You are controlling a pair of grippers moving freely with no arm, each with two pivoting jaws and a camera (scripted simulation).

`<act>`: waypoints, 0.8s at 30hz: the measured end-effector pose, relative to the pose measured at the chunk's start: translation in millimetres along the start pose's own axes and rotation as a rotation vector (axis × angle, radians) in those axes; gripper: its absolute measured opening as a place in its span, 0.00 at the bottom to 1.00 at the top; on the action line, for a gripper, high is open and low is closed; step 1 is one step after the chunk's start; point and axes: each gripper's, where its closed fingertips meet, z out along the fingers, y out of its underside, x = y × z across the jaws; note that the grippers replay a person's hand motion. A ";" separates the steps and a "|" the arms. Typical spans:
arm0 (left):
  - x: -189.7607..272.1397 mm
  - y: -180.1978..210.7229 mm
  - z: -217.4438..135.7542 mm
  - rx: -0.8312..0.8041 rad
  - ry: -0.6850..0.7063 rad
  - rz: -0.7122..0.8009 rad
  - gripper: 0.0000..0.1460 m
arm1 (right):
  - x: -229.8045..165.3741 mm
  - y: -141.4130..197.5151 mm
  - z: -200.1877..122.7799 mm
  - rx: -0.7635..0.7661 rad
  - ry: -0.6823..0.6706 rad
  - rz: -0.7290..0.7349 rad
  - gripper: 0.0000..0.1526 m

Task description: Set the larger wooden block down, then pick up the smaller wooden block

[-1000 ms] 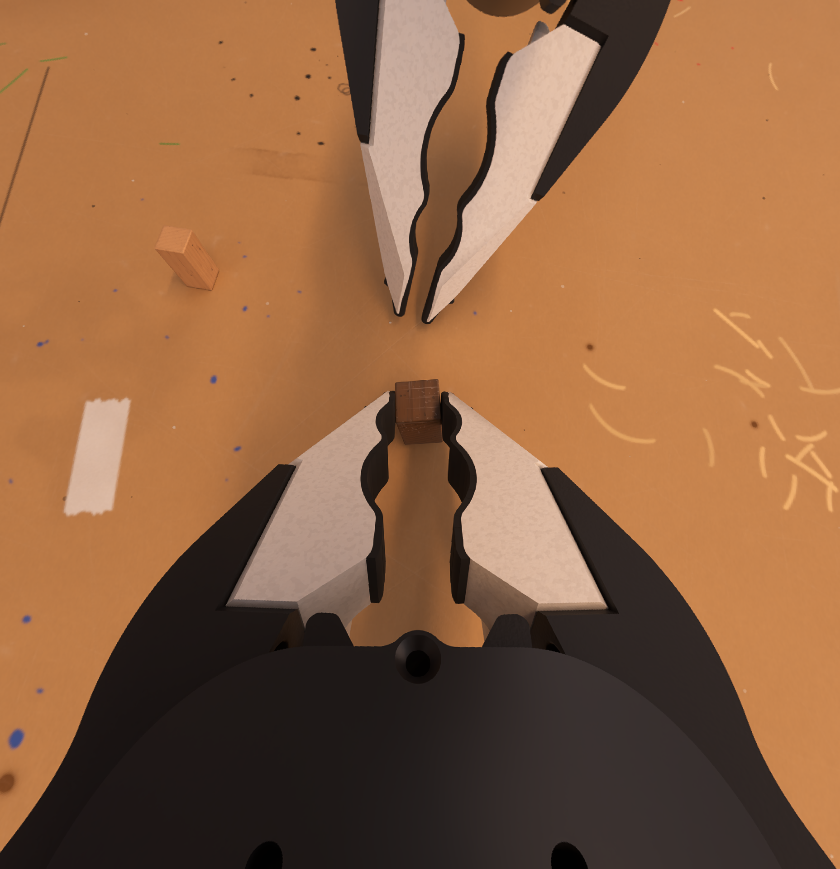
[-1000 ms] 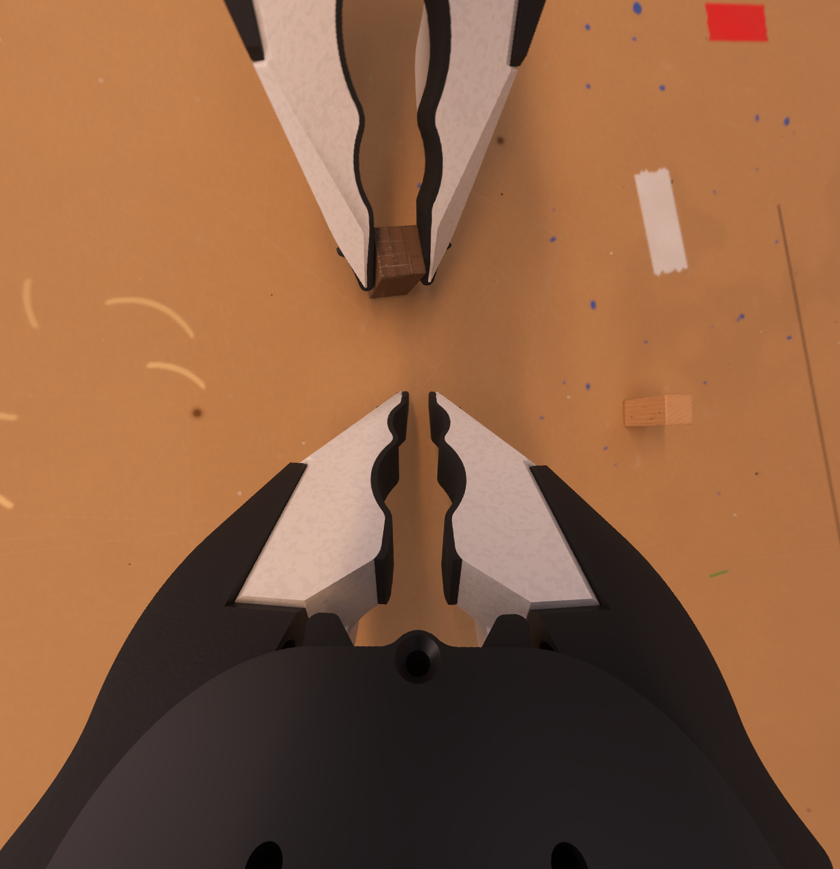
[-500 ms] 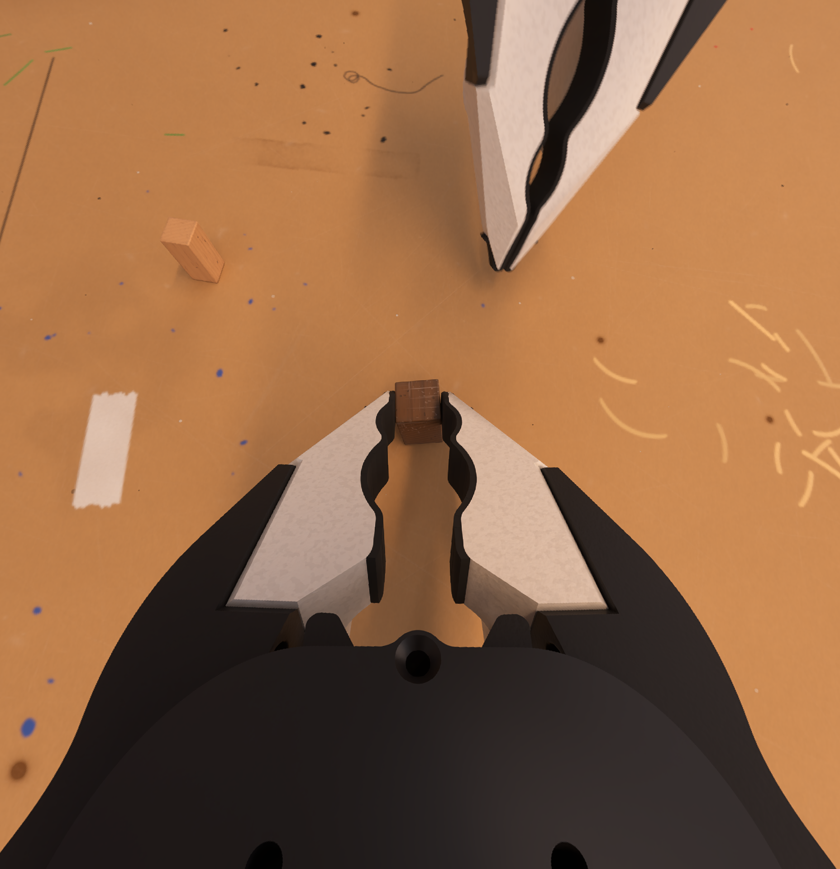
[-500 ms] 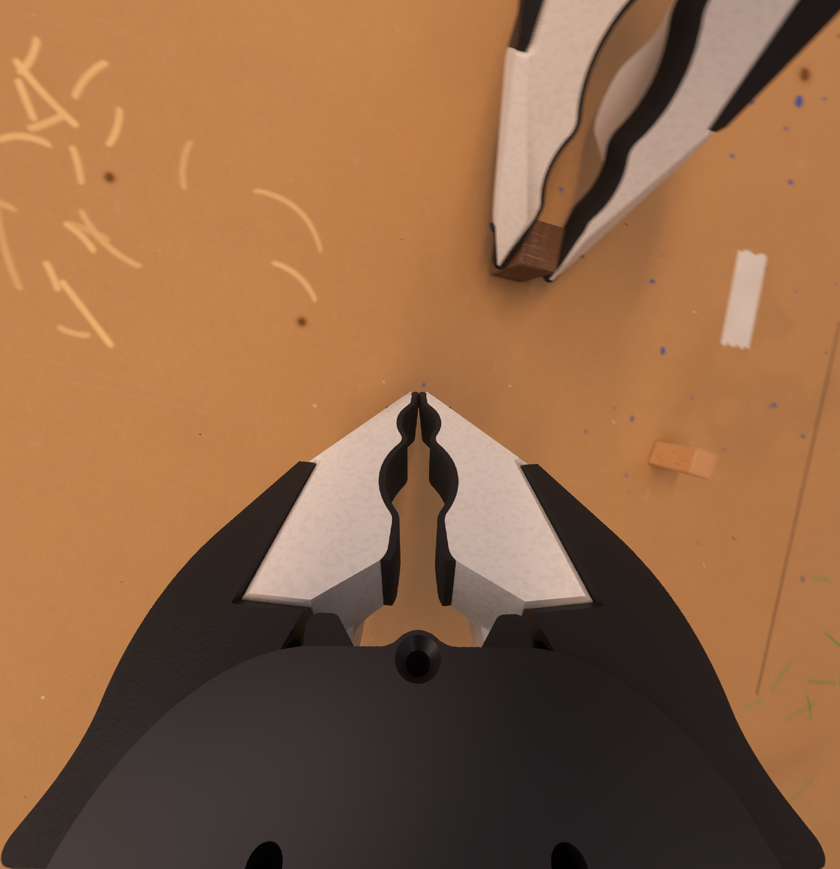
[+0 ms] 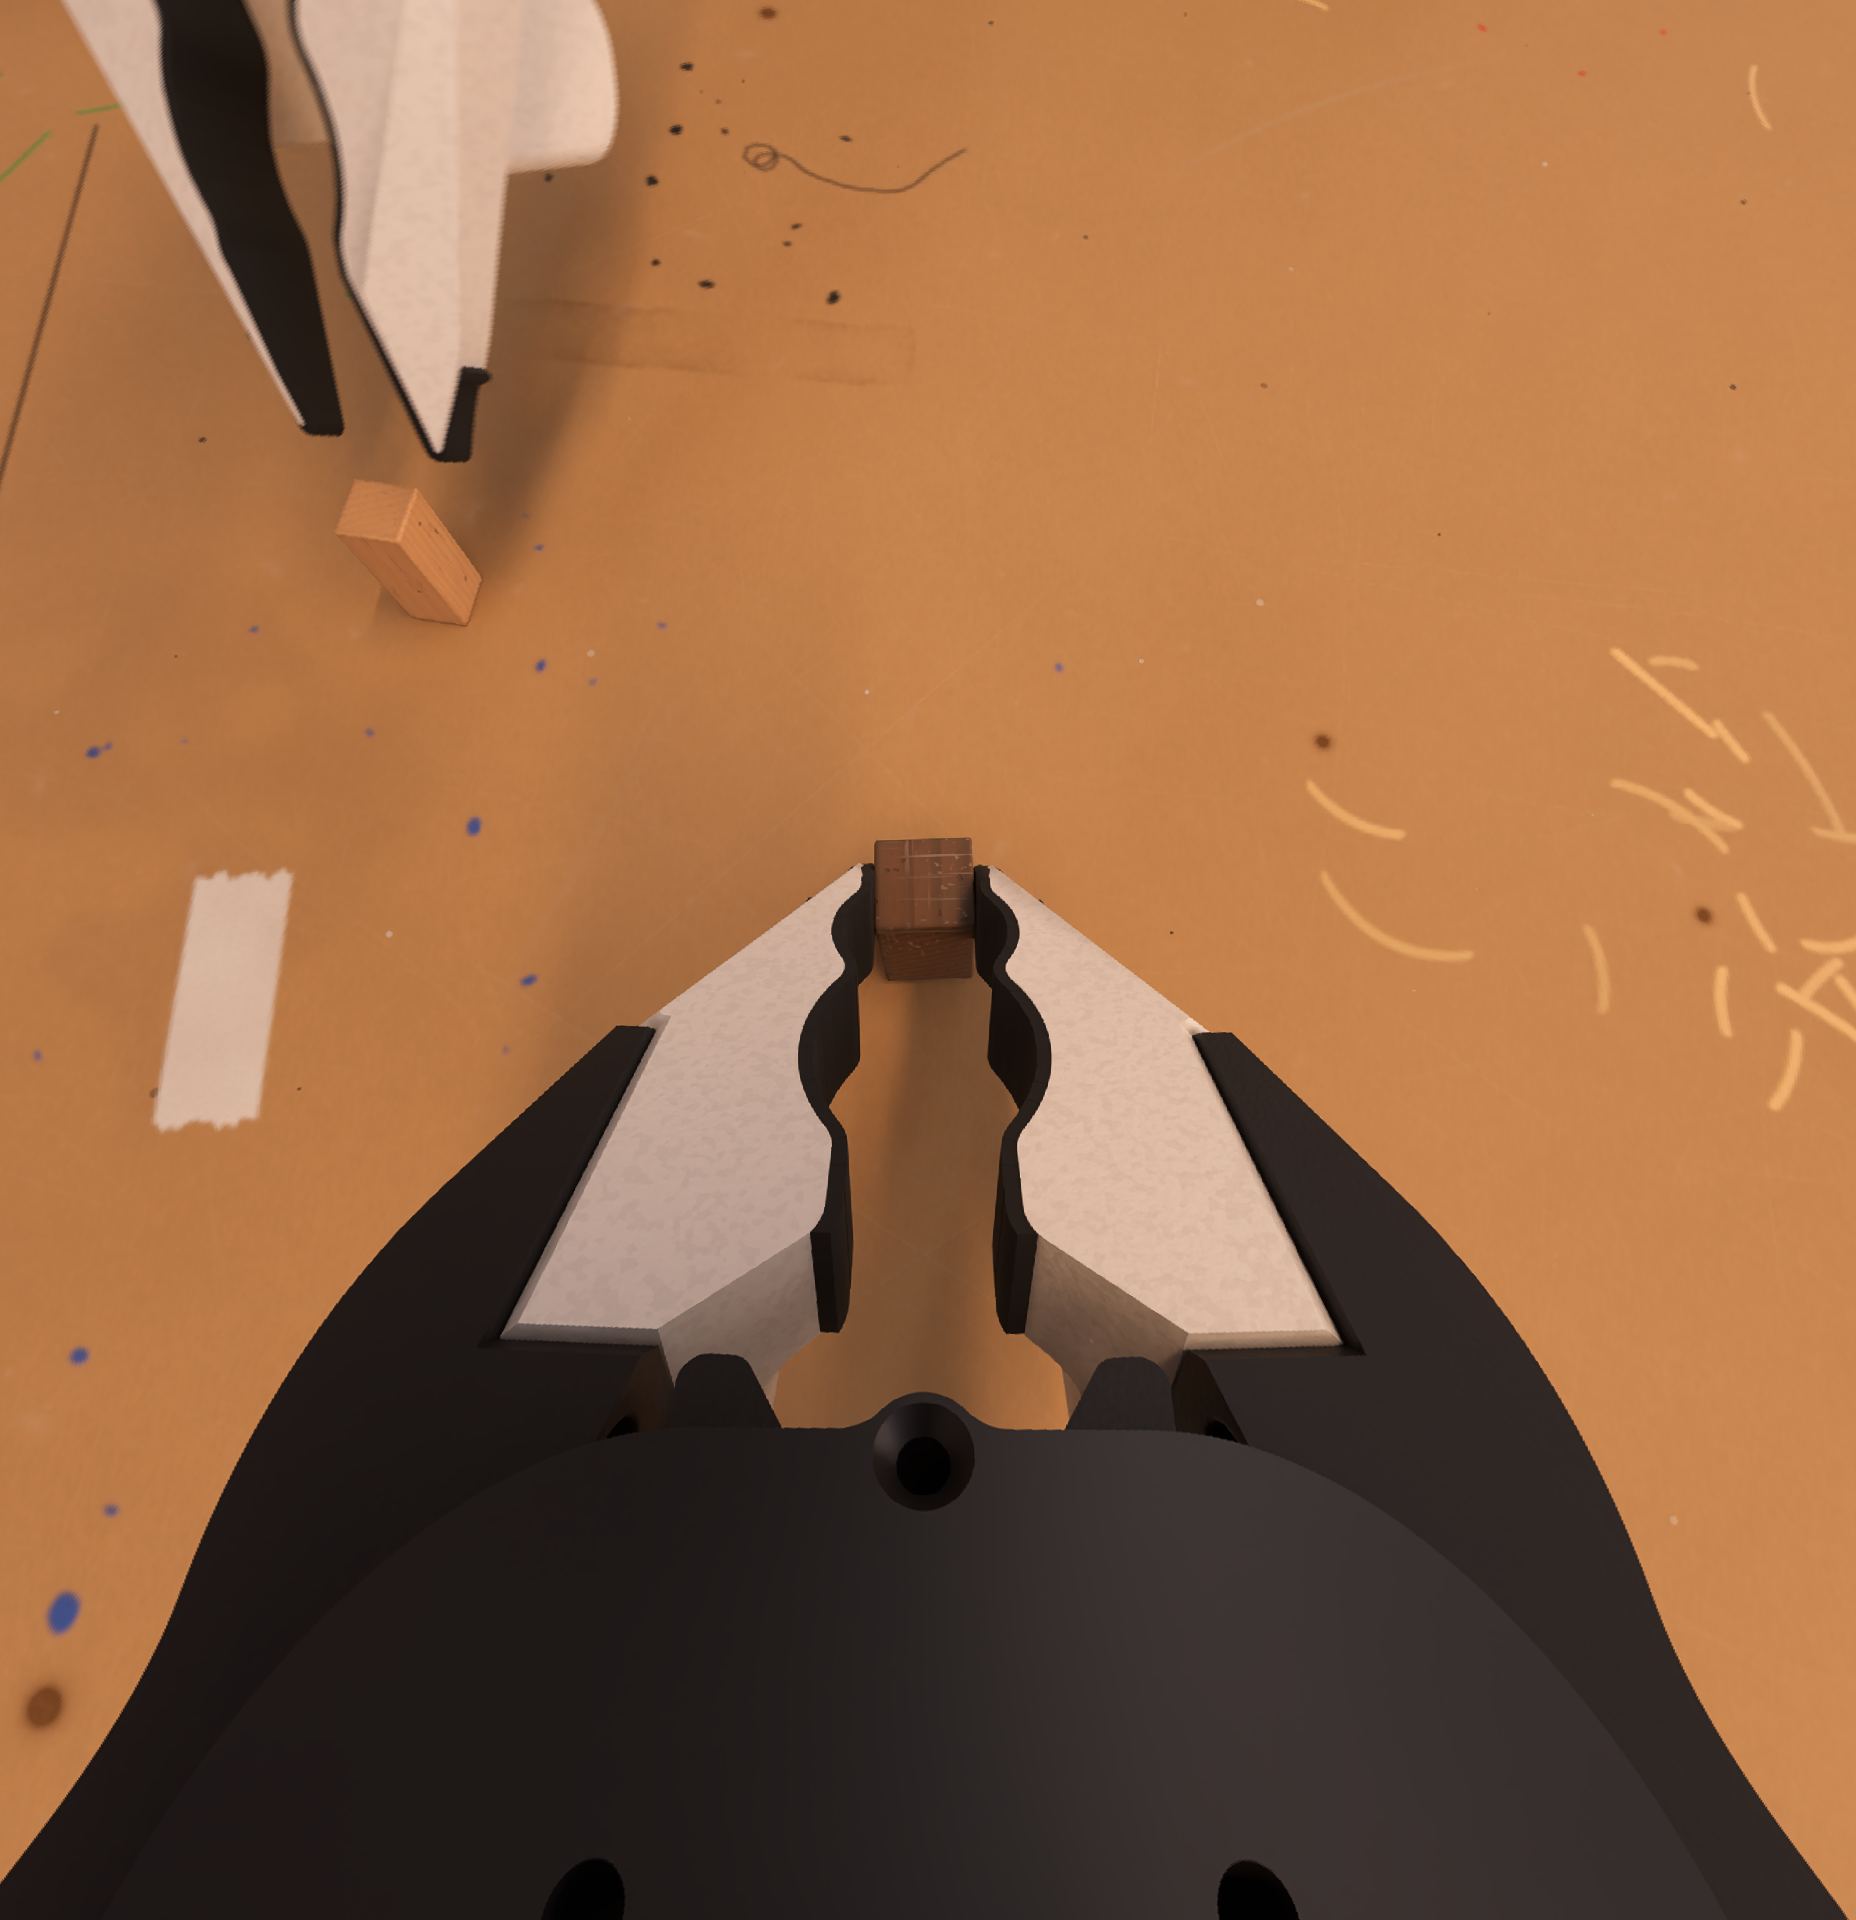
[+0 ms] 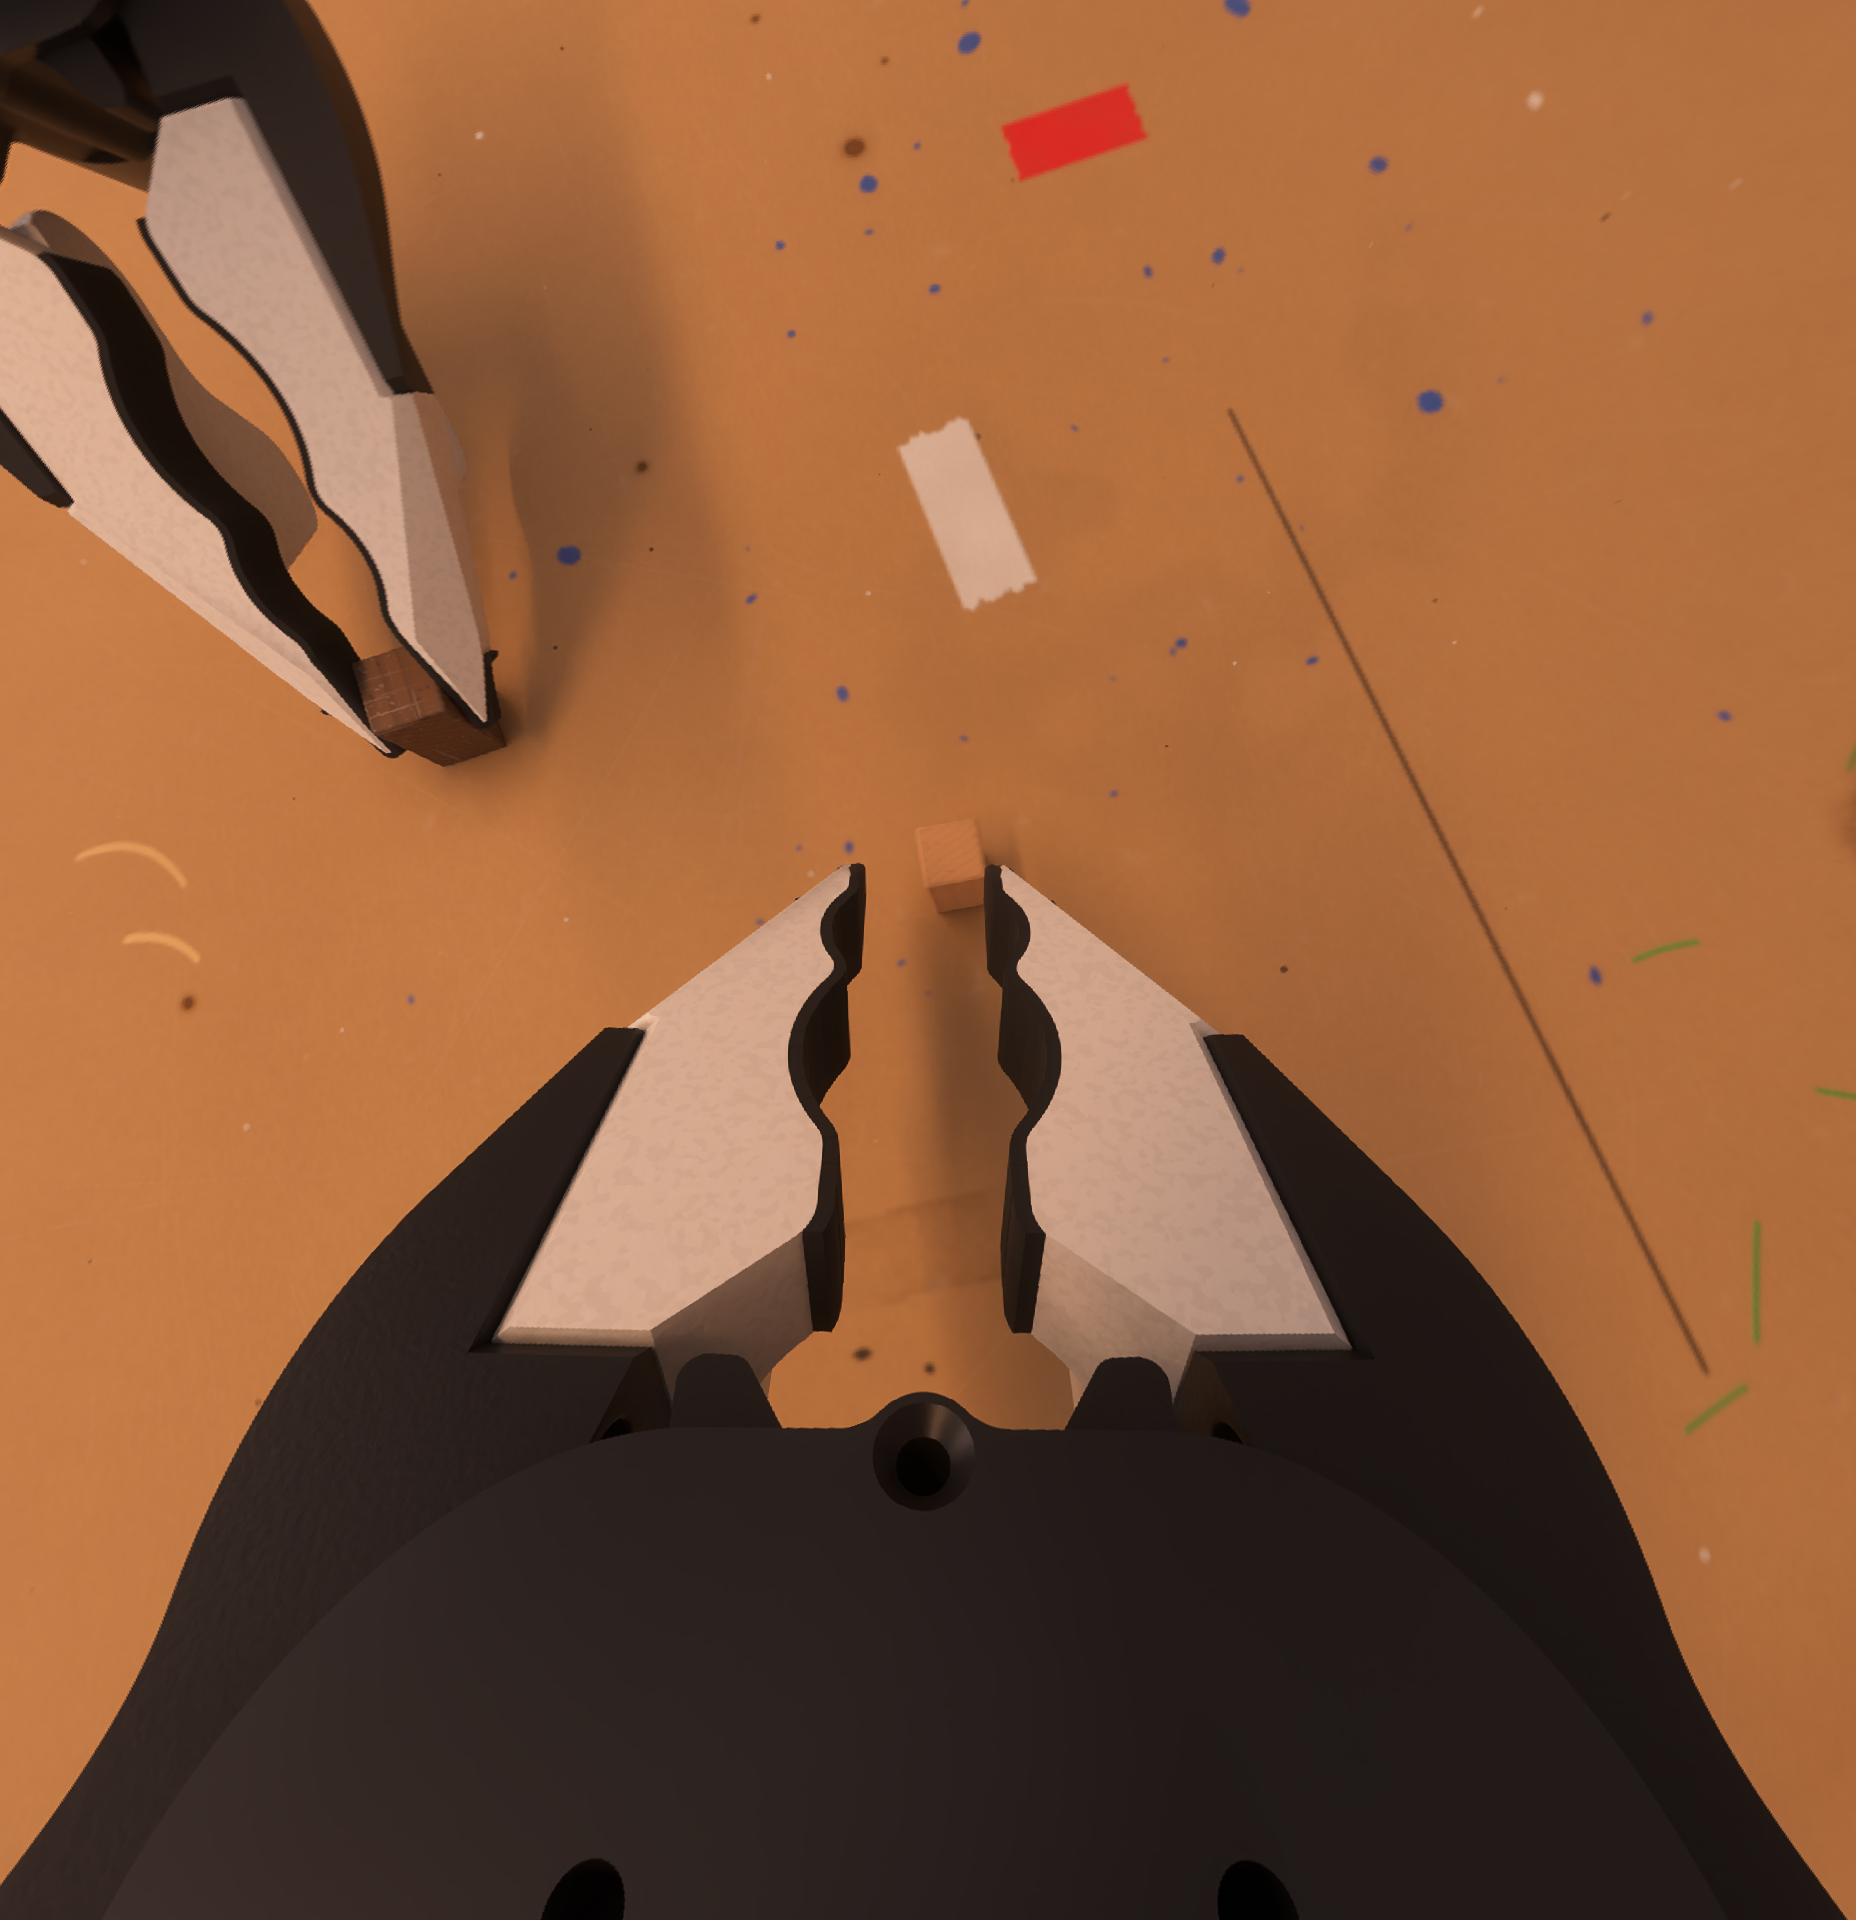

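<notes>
My left gripper is shut on a dark brown wooden cube, held by its sides at the fingertips, low over the orange table. I cannot tell if the cube touches the table. A light wooden block lies on the table at the far left. In the right wrist view my right gripper is open and empty, and the light block sits just past its tips, closer to the right finger. The left gripper with the dark cube shows at upper left. The right gripper hangs just behind the light block.
A strip of white tape lies beyond the light block, and a red tape patch lies farther off. A thin dark line runs along the right. The white tape is left of my left gripper. Paint specks and pale scratches mark the table.
My right gripper has swung away from the left gripper over to the light block and has opened from shut. My left gripper still holds the dark cube in the same place.
</notes>
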 end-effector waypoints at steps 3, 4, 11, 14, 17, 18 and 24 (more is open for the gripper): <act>0.1 0.1 -0.1 0.001 0.001 0.001 0.12 | 8.9 2.8 6.5 -0.050 -0.076 0.004 0.14; 0.1 0.2 -0.1 0.001 0.001 0.001 0.12 | 9.6 3.9 8.6 -0.067 -0.103 -0.003 0.14; 0.1 0.5 -0.3 0.004 0.004 0.002 0.12 | 1.5 6.8 20.0 -0.135 -0.224 -0.033 0.11; 0.0 0.6 -0.5 0.006 0.005 0.000 0.12 | 0.4 6.2 19.8 -0.134 -0.214 -0.051 0.09; -0.2 0.7 -0.5 0.005 0.002 0.004 0.12 | -2.3 1.7 16.0 -0.112 -0.136 -0.117 0.09; -0.4 0.8 -0.6 0.004 -0.001 0.006 0.12 | -1.6 -2.1 13.6 -0.095 -0.072 -0.163 0.09; -0.3 0.5 0.0 0.001 -0.004 0.010 0.12 | 7.8 -23.5 -14.0 0.005 0.598 -0.616 0.09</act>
